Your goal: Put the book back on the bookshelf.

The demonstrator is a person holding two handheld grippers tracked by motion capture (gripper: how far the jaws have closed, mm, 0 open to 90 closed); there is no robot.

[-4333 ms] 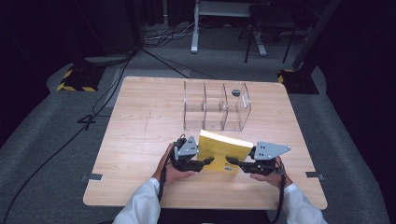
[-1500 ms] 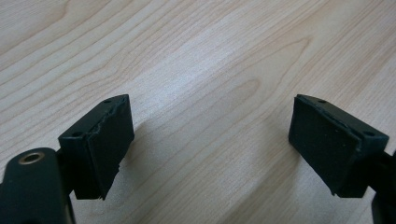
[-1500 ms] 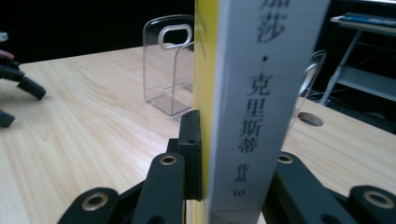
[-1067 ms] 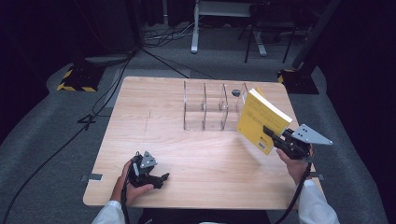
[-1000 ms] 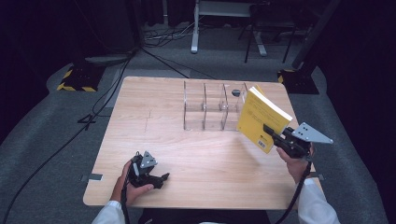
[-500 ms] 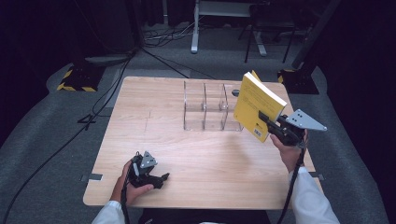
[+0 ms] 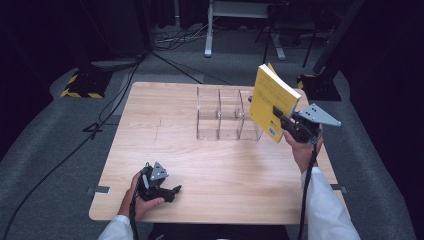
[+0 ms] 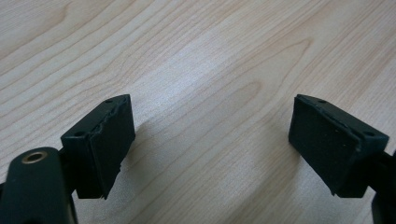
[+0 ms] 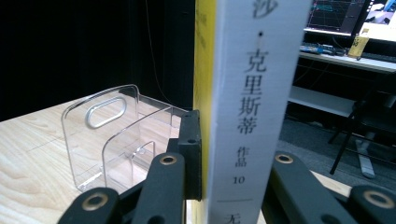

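Step looks like carry-to-rack: right gripper [image 7: 280, 119] is clamped on the yellow book [image 7: 272, 102], held upright in the air just right of the clear divider rack [image 7: 222, 114]; next move prob. needs the spine lined up w/ a slot, then lowering. Left gripper [image 7: 165, 189] rests wide open & empty near the front edge of the wooden table [image 7: 210, 165]. Dark room w/ grey floor, cables, desk w/ monitors behind.

Yellow book [image 7: 272, 102] upright, lifted, white-spined

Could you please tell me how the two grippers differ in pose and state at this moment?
The left gripper rests low on the table with jaws wide open and empty; the right gripper is raised beside the clear rack, shut on the upright yellow book. Both are hand-held.
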